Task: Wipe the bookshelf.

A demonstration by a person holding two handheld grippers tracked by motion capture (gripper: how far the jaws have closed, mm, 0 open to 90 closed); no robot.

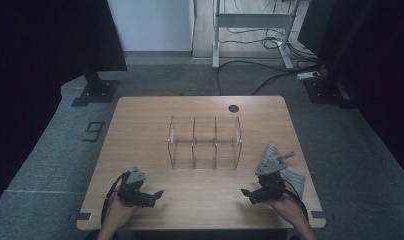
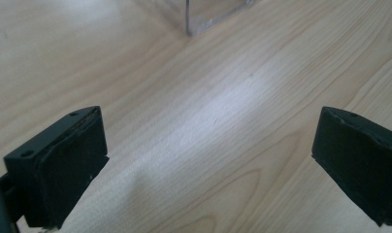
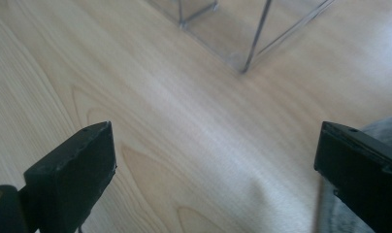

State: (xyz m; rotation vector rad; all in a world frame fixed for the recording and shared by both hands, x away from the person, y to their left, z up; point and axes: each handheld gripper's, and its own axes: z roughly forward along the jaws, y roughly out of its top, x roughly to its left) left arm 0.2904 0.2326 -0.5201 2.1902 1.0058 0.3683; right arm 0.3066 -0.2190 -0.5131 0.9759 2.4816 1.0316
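Note:
A clear acrylic organizer with three open compartments stands in the middle of the wooden table. My left gripper rests low near the front left edge, jaws wide apart over bare wood, pointing toward the organizer. My right gripper sits near the front right, also open and empty. In the left gripper view the left gripper faces a corner of the organizer. In the right gripper view the right gripper faces the organizer, with grey fabric beside its right jaw.
Grey folded fabric pieces lie on the table's right side, just behind my right hand. A round cable hole sits at the table's back edge. Dark stands and cables occupy the floor beyond the table.

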